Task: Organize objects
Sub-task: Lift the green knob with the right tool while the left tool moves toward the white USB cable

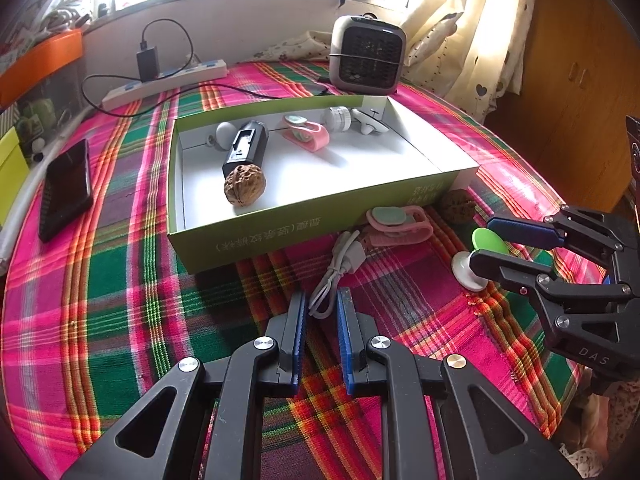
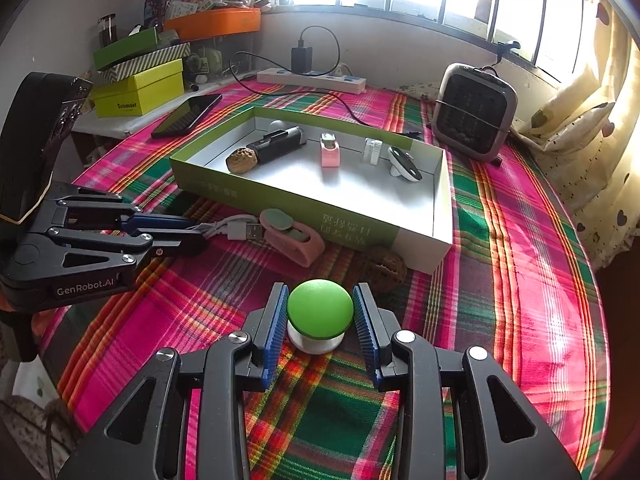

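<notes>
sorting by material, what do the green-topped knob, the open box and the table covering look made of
Green-topped knob: likely plastic; smooth matte green cap on a glossy white base.
Open box: cardboard, judging by thin folded walls, printed green outside, plain white inside.
Table covering: woven fabric; visible weave in the plaid, slight sheen.

left gripper (image 1: 322,300) closed, right gripper (image 2: 320,312) gripping, angled down

The green-capped knob (image 2: 320,312) on its white base stands upright between the right claw (image 2: 320,320) blue pads, on the plaid cloth; the white coiled cable (image 1: 336,272) lies just ahead of the left claw (image 1: 322,312) tips. Beyond both sit a pink clip (image 1: 396,226), a walnut (image 2: 384,268) and the open green box (image 1: 320,216); inside it lie another walnut (image 1: 245,186), a black device (image 1: 246,148) and a second pink clip (image 1: 308,132).
</notes>
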`<state>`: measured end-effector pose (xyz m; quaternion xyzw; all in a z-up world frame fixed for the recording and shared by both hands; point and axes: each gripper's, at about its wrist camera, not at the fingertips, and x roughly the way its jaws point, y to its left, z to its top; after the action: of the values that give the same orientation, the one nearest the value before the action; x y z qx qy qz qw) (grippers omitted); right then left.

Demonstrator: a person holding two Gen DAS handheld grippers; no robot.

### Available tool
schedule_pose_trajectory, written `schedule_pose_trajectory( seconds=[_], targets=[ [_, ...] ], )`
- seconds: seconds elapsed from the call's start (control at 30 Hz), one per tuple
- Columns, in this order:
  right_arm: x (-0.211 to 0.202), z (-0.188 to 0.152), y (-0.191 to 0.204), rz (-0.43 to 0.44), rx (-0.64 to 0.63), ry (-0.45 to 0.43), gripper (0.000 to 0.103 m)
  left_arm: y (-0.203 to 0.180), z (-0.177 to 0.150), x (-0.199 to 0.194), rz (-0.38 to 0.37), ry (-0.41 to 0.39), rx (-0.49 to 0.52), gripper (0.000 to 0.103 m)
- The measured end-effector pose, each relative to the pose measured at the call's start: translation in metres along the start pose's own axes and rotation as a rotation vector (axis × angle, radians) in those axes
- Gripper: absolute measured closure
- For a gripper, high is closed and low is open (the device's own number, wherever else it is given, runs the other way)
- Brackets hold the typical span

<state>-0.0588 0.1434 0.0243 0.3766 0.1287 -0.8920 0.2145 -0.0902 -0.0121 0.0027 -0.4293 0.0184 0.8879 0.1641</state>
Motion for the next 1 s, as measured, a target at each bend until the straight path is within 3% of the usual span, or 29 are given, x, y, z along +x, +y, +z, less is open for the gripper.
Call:
schedule_pose_trajectory(
  seconds=[0.07,0.17,0.27,0.33,0.43,1.0],
  targets=[
    [0.000,-0.001,-0.001,0.002,0.004,-0.001,0.068,0.000,0.003,0.001,-0.008,0.007,0.009,0.087],
    [-0.001,-0.001,-0.002,0.006,0.017,-0.004,0.068,-0.001,0.006,0.003,-0.005,0.010,0.018,0.075],
    [-0.001,-0.003,-0.003,0.021,0.030,-0.008,0.068,-0.005,0.009,0.005,-0.013,0.016,0.049,0.072],
    [-0.001,-0.004,-0.003,0.035,0.038,-0.007,0.067,-0.007,0.010,0.007,-0.009,0.014,0.067,0.071],
    [0.001,-0.006,-0.005,0.044,0.055,-0.005,0.056,-0.008,0.015,0.009,-0.005,0.019,0.076,0.071],
    [0.018,-0.009,-0.010,0.069,0.121,0.028,0.055,-0.013,0.020,0.017,0.017,0.012,0.099,0.071]
  ],
)
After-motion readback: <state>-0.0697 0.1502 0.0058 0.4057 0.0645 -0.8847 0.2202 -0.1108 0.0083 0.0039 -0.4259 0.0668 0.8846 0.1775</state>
